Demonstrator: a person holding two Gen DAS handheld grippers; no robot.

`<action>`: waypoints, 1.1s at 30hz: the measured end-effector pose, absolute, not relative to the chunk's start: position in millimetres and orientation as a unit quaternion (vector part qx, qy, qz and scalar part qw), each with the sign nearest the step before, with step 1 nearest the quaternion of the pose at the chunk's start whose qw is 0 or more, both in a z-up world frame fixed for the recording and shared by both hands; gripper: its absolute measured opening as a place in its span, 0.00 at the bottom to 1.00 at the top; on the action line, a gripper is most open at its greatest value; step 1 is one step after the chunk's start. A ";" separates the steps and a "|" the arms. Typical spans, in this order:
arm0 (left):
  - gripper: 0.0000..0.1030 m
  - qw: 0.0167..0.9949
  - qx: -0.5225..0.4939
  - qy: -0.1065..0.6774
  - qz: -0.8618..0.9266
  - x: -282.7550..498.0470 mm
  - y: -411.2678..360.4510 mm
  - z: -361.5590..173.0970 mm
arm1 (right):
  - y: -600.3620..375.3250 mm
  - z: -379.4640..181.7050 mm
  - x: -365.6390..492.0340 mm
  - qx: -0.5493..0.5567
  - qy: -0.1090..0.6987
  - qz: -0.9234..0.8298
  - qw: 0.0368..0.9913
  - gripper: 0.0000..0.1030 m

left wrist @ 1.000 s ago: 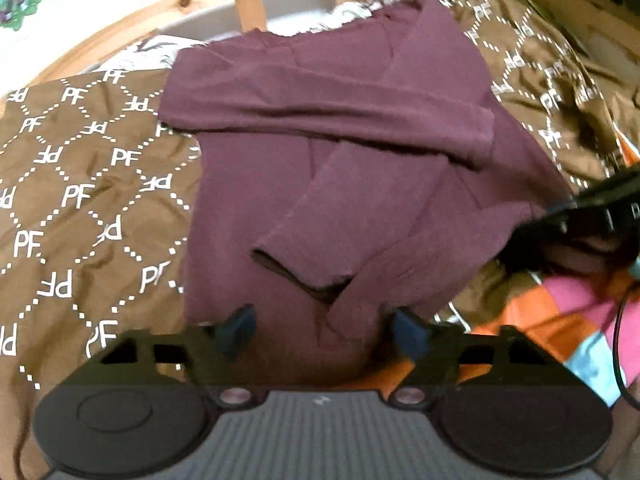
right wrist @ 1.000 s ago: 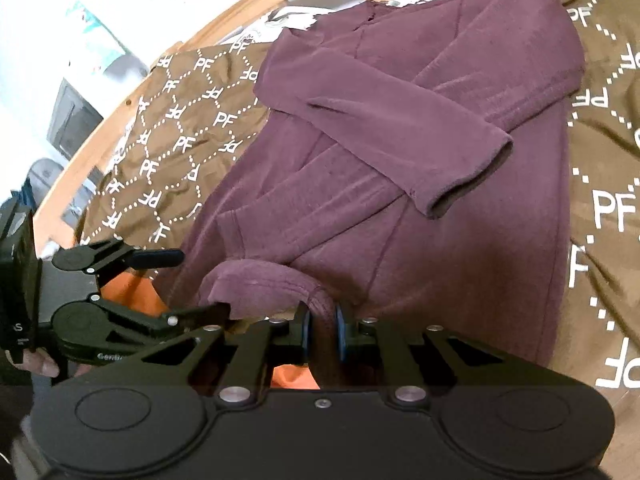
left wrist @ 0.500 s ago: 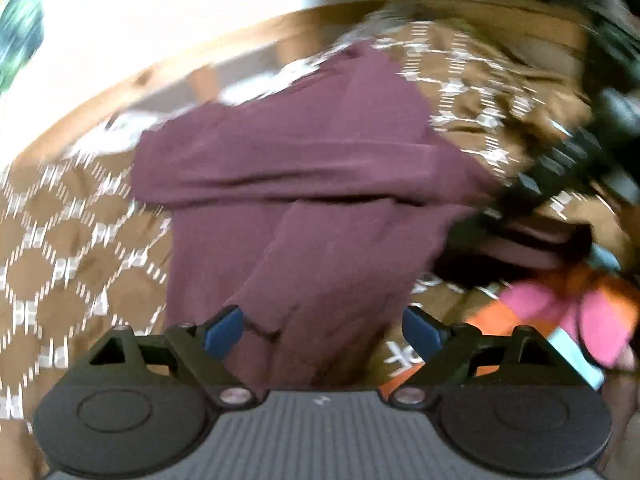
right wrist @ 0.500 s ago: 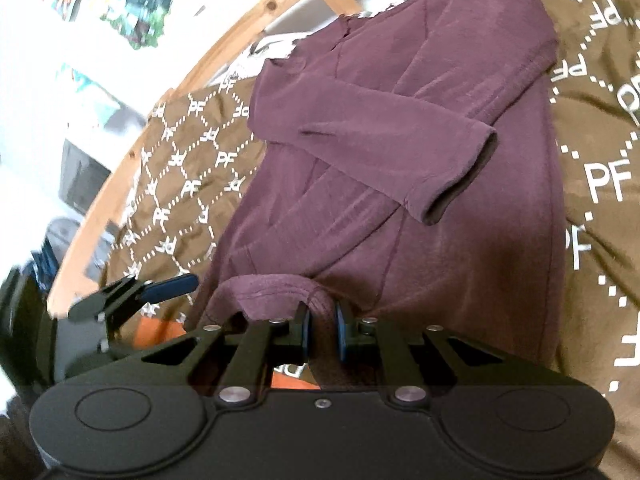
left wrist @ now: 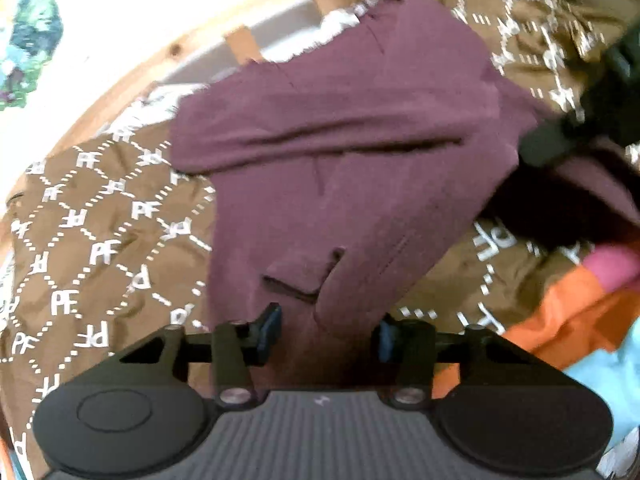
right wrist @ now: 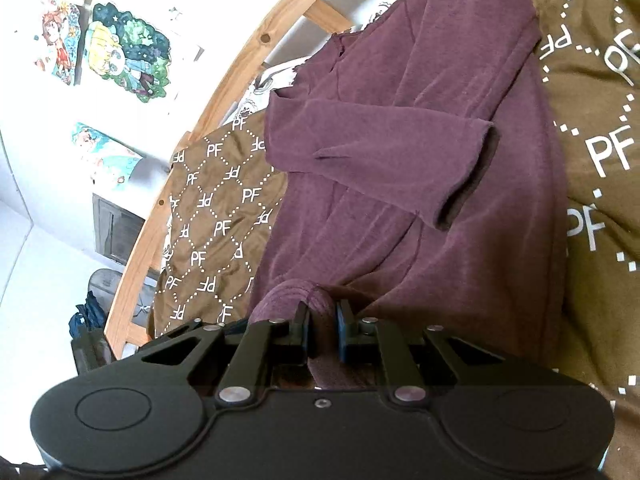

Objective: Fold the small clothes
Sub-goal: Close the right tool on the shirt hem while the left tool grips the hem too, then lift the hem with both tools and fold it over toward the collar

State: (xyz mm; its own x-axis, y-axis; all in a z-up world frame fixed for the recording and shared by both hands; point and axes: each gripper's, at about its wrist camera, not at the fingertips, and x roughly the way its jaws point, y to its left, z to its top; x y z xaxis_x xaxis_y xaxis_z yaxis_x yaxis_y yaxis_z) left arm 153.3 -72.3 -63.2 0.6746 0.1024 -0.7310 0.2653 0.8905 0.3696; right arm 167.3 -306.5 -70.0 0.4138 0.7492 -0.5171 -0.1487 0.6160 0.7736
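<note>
Maroon knit long-sleeved sweater [left wrist: 340, 168] on brown patterned bedspread [left wrist: 100, 240]: hem between closing left hand-held gripper [left wrist: 326, 330]; right hand-held gripper [right wrist: 322, 330] pinches hem fold.

The maroon top [right wrist: 400, 208] is soft, matt knit cloth (slightly fuzzy). The brown bedspread [right wrist: 216, 216] looks smooth woven fabric with printed white letters. The bed rail [right wrist: 256, 52] is varnished knotty wood.

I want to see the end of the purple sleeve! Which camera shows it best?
The right wrist view: the sleeve's open cuff lies sharp and unhidden across the purple top. The left wrist view is blurry, showing that sleeve but not clearly its cuff.
</note>
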 end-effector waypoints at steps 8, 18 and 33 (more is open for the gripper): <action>0.08 0.929 0.189 0.317 -0.031 135.1 -56.7 -30.7 | -314.2 -70.7 163.2 0.349 0.448 0.285 0.772 0.13; 0.04 0.935 0.172 0.308 -0.037 135.9 -53.9 -27.7 | -281.7 -53.1 151.0 0.195 0.449 0.271 0.829 0.54; 0.04 0.943 0.114 0.310 -0.037 140.8 -37.4 -19.6 | -159.6 -78.9 96.4 -0.295 0.361 0.187 0.865 0.68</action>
State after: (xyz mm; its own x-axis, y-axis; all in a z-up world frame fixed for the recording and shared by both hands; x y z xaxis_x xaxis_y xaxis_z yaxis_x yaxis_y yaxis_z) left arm 140.8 -37.4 -19.6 0.8056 0.0002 -0.5925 0.1414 0.9710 0.1926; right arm 96.4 -159.6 -78.9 0.6697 0.1110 -0.7343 -0.5367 0.7558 -0.3752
